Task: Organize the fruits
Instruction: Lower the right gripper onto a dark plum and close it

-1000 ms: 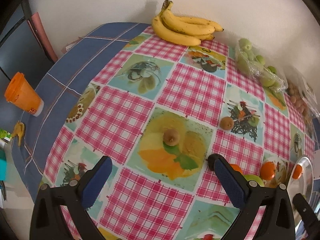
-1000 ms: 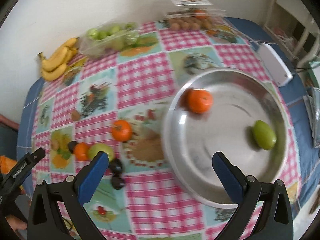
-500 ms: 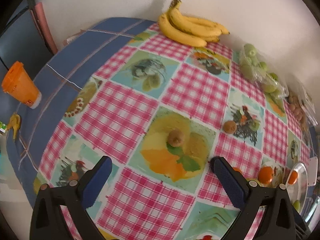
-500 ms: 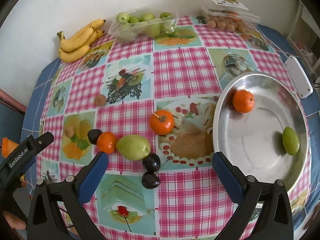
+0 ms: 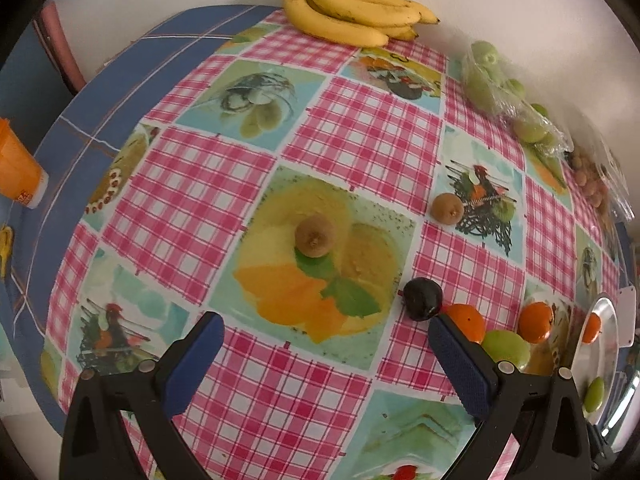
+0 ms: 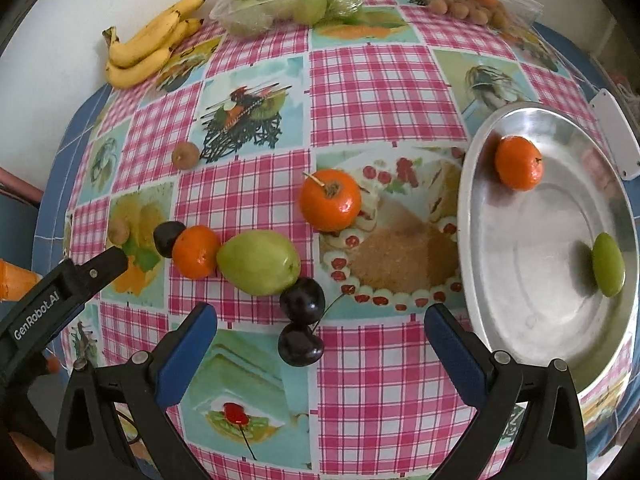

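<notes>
My right gripper (image 6: 320,320) is open and empty, hovering over two dark cherries (image 6: 302,302). Beyond them lie a green pear-like fruit (image 6: 258,262), an orange mandarin (image 6: 196,251), a dark plum (image 6: 167,236) and an orange persimmon (image 6: 330,200). The steel plate (image 6: 560,344) at right holds a mandarin (image 6: 518,162) and a small green fruit (image 6: 608,265). My left gripper (image 5: 326,332) is open and empty, above a brown kiwi (image 5: 315,236); a second kiwi (image 5: 447,208) and the plum (image 5: 422,304) lie to its right.
Bananas (image 5: 352,16), a bag of green fruit (image 6: 288,2) and a clear box of small brown fruit (image 6: 472,0) line the wall side. An orange cup (image 5: 16,172) stands off the left table edge. A white device (image 6: 616,136) lies beyond the plate.
My right gripper has swung left from over the plate toward the loose fruit and cherries. My left gripper has moved forward and lower, closer to the kiwi.
</notes>
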`<state>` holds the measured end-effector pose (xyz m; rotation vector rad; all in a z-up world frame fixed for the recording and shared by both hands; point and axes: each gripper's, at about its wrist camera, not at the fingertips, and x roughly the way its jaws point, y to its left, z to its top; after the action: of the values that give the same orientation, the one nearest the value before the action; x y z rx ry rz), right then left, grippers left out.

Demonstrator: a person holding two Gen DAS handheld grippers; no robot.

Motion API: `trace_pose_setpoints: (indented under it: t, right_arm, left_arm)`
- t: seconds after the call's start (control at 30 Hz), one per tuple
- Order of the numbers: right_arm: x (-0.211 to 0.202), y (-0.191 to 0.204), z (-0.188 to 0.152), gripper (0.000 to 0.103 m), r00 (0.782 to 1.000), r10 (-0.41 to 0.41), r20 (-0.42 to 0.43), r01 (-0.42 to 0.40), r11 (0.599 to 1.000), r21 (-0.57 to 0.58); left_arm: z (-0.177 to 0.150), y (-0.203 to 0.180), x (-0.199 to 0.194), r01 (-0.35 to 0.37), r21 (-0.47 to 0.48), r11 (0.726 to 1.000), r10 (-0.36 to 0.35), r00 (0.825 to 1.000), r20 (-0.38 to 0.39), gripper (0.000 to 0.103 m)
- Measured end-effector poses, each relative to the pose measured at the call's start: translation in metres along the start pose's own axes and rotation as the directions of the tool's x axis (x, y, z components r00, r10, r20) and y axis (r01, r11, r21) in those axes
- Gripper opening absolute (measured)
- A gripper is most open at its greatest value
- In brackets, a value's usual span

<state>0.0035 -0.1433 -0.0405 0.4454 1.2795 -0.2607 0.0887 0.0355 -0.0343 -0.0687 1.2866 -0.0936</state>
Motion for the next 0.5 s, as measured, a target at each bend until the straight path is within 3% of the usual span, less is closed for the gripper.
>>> trace_pose_setpoints:
  t: [0.5]
  right_arm:
    - [0.018,0.004,-0.006,0.103,0.999,-0.016,-0.037,0.015,0.999,-0.038]
  left_arm:
    - [-0.003,-0.021,0.013,0.076,0.06,0.995,-0.077,0.997,0.009,0.103]
